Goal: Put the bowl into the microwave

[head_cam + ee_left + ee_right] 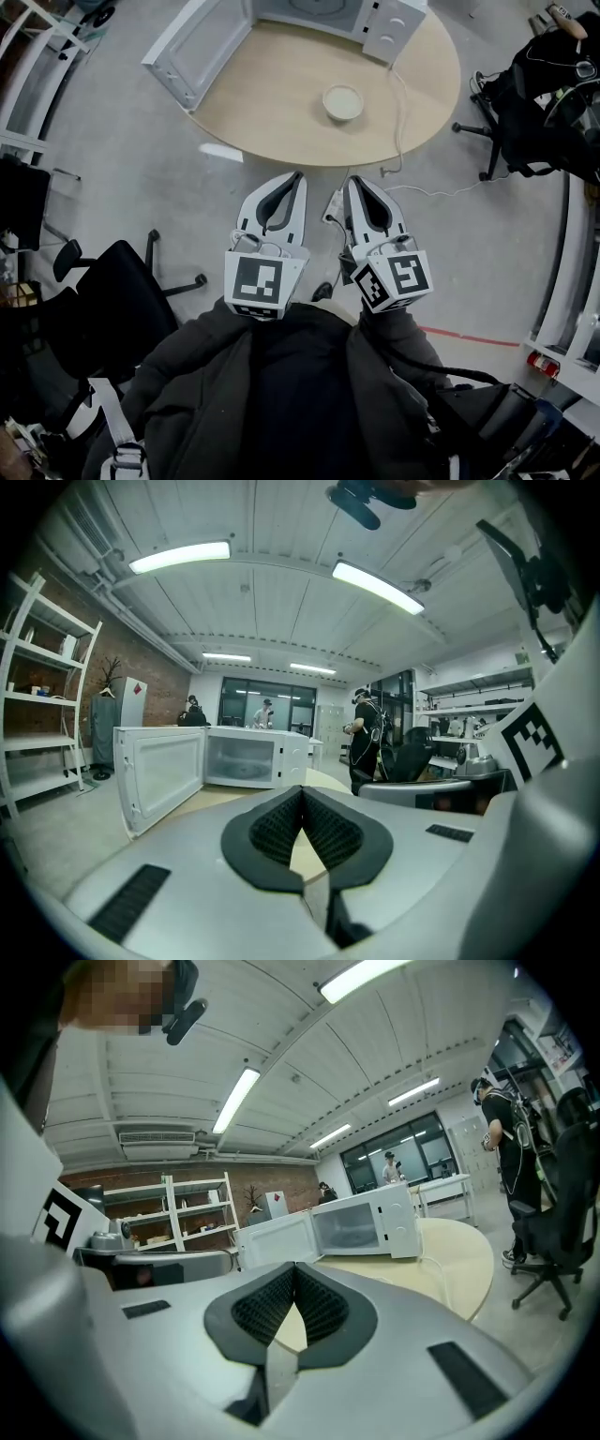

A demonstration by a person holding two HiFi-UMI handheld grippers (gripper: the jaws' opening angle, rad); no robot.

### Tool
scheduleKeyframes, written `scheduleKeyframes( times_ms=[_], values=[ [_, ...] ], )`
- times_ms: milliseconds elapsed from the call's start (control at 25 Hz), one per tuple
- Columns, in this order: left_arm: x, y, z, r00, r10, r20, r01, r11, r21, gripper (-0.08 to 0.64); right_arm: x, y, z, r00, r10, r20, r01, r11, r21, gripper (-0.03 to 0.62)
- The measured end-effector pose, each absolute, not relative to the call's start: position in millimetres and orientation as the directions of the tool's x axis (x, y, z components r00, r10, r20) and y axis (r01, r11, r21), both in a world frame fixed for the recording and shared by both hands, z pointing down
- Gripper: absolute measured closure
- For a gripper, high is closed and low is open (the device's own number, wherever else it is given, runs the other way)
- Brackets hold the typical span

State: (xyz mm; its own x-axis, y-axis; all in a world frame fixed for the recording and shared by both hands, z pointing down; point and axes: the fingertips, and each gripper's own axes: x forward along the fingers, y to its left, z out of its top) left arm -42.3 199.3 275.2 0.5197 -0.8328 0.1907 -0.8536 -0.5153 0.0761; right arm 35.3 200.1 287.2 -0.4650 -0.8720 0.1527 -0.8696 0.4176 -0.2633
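A cream bowl (342, 101) stands alone on the round wooden table (281, 112), right of centre. Behind it sits the white microwave (328, 14) with its door (197, 42) swung open to the left. Both grippers are held low, close to the person's body, short of the table's near edge and well apart from the bowl. The left gripper (298, 176) is shut and empty, and so is the right gripper (353, 180). The left gripper view shows its closed jaws (302, 791) pointing at the microwave (248, 757). The right gripper view shows closed jaws (294, 1267) and the microwave (366, 1225). Neither gripper view shows the bowl.
A white cable (403, 122) runs from the microwave over the table edge to the floor. A black office chair (103, 300) stands at the left, another chair (534, 103) at the right. A person (367, 738) stands beyond the table. Shelves (37, 714) line the brick wall.
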Motion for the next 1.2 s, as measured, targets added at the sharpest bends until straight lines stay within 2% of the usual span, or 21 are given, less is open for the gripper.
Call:
scheduleKeyframes(
  times_ms=[440, 560, 1200],
  values=[
    [-84.9, 144.7, 264.3, 0.522, -0.835, 0.174, -0.853, -0.512, 0.097, 0.552, 51.0, 133.2, 256.3, -0.316, -0.941, 0.117, -0.932, 0.285, -0.223, 0.584],
    [-80.6, 136.7, 261.3, 0.539, -0.828, 0.157, -0.842, -0.524, 0.126, 0.552, 57.0, 126.9, 254.8, -0.294, -0.948, 0.118, -0.938, 0.263, -0.225, 0.584],
    [-26.0, 69.7, 267.7, 0.589, -0.788, 0.180, -0.806, -0.589, 0.057, 0.552, 96.4, 71.2, 273.4, -0.263, -0.958, 0.115, -0.939, 0.227, -0.257, 0.584]
  ],
)
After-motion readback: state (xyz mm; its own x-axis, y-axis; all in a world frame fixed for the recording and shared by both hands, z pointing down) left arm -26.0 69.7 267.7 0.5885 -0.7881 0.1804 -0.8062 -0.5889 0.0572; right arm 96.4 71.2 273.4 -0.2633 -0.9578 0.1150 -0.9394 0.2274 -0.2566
